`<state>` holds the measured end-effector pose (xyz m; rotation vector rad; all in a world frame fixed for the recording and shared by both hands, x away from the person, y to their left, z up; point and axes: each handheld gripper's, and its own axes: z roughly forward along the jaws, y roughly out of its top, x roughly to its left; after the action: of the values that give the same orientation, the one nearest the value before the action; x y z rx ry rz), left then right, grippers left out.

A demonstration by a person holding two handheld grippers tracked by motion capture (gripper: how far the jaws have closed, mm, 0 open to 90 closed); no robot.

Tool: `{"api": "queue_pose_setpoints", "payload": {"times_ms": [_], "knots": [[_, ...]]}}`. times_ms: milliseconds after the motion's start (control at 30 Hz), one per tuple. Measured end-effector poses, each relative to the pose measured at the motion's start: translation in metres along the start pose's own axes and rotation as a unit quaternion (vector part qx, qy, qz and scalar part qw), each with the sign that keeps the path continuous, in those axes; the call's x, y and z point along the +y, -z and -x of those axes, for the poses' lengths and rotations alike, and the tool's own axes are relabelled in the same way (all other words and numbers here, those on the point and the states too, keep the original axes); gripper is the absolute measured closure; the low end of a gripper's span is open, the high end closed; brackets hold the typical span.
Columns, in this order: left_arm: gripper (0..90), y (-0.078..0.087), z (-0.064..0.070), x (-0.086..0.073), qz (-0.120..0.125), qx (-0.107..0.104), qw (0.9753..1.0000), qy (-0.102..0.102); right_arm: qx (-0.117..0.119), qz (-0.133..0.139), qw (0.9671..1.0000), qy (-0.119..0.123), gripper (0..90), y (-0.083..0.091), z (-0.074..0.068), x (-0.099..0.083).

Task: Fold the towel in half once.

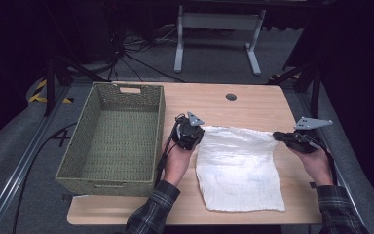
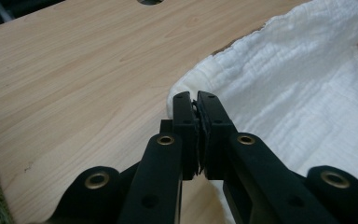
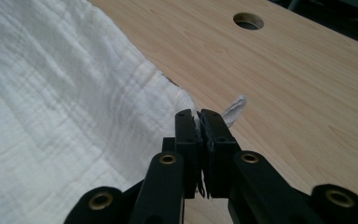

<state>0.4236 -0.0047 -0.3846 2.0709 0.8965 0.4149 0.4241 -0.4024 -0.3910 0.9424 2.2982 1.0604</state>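
Fingers of both left gripper (image 1: 200,127) and right gripper (image 1: 275,136) pinch white waffle-weave cloth (image 1: 238,168) far corners on wooden table (image 1: 253,105), likely mid-fold; next needs even lift.

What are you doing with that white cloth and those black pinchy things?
A person sits at a wooden table with a tool in each hand. The left tool is shut on the far left corner of a white cloth, and the right tool is shut on its far right corner. The rest of the cloth lies flat on the table in front of the person. An empty green woven basket sits to the left of the cloth.
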Motion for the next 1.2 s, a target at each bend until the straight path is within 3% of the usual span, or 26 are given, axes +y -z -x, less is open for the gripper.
{"api": "queue_pose_setpoints", "payload": {"times_ms": [167,400,667,733,1000,1200], "knots": [[86.8,0.016,0.017,-0.01,0.002,-0.004,0.9999,-0.016,0.009,-0.003,0.9999,0.01,86.5,0.009,-0.014,-0.004],[86.8,0.025,0.036,-0.021,-0.001,-0.011,0.9989,-0.045,0.017,-0.003,0.9995,0.025,86.4,0.022,-0.035,-0.014],[86.8,0.031,0.049,-0.046,-0.04,-0.008,0.9975,-0.057,0.035,-0.019,0.9989,0.026,86.4,0.035,-0.054,-0.035],[86.8,0.028,0.052,-0.054,-0.05,-0.017,0.9973,-0.05,0.043,-0.026,0.9985,0.023,86.4,0.035,-0.058,-0.04],[86.8,0.015,0.062,-0.074,-0.094,-0.043,0.9928,-0.059,0.07,-0.068,0.9951,0.015,86.3,0.031,-0.074,-0.063],[86.8,0.001,0.065,-0.082,-0.142,-0.053,0.9856,-0.075,0.078,-0.105,0.9913,0.016,86.3,0.022,-0.08,-0.073]]}}
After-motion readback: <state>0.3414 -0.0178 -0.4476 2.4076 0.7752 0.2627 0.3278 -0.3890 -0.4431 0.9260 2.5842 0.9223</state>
